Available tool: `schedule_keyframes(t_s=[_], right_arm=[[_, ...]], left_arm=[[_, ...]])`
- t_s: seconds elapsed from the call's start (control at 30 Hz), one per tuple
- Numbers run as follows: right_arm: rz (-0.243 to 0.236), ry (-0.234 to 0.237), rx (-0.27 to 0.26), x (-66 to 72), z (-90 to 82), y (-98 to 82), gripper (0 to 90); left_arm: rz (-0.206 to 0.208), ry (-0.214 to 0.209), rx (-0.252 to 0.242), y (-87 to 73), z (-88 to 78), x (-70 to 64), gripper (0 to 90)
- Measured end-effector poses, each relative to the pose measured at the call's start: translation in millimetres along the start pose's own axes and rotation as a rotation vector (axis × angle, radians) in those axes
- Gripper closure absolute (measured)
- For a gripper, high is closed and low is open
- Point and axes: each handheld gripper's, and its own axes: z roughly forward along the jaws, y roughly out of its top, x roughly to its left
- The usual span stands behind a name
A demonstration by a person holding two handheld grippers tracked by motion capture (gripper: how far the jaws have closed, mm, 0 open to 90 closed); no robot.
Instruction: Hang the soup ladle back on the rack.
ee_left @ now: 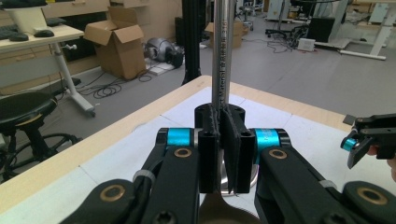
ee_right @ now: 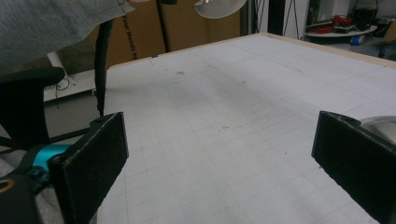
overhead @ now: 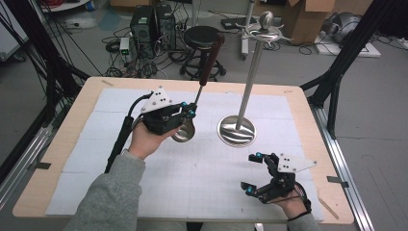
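Step in hand: carrying a ladle toward a utensil stand, judged as a move to hang it on one of the hooks at the stand's top.
Left gripper: jaws closed almost fully on the ladle's thin metal stem, just above the bowl; in the left gripper view the pads clamp the stem flat between them.
Ladle position: lifted off the table, bowl low beside the left gripper, dark wooden handle pointing up and away from the person.
Stand position: round steel base on the white mat, just to the right of the ladle bowl; the pole rises upright to a ring of hooks under a ball top.
Right gripper: jaws wide apart, nothing between them; resting near the table's front right, well apart from the stand.
Grip advice: keep the clamp firm, since a thin stem can swivel under the weight of the bowl.
Approach advice: raise the handle end above hook height first, then move sideways; avoid striking the pole.
Support advice: the free right gripper could steady the base if the stand rocks.
Uncertainty: whether the handle end has a hanging hole cannot be told.
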Motion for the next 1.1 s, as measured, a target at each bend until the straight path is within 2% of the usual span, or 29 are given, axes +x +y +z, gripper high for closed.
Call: schedule_keyframes(t_s=[0.23, 0.47, 0.73, 0.87, 1.1], right_arm=[[0.004, 0.0, -0.001, 0.1, -0.2, -0.1, 2.9], [0.006, 0.002, 0.002, 0.2, 0.2, -0.2, 2.9], [0.005, 0.004, 0.004, 0.1, 0.4, -0.4, 2.9], [0.006, 0.004, 0.006, -0.1, 0.1, -0.6, 2.9], [0.001, 0.007, 0.006, 0.6, 0.6, -0.1, 2.9]], left_arm=[[0.007, 0.003, 0.019, 9.2, 9.7, -1.4, 84.4], [0.019, -0.003, 0.014, 19.3, 15.8, -8.4, 84.4], [0.012, 0.022, 0.032, 19.1, 23.4, -3.9, 84.4], [0.008, 0.016, 0.019, 21.3, 25.8, -6.3, 84.4], [0.015, 0.0, 0.034, 25.6, 32.6, -11.3, 84.4]])
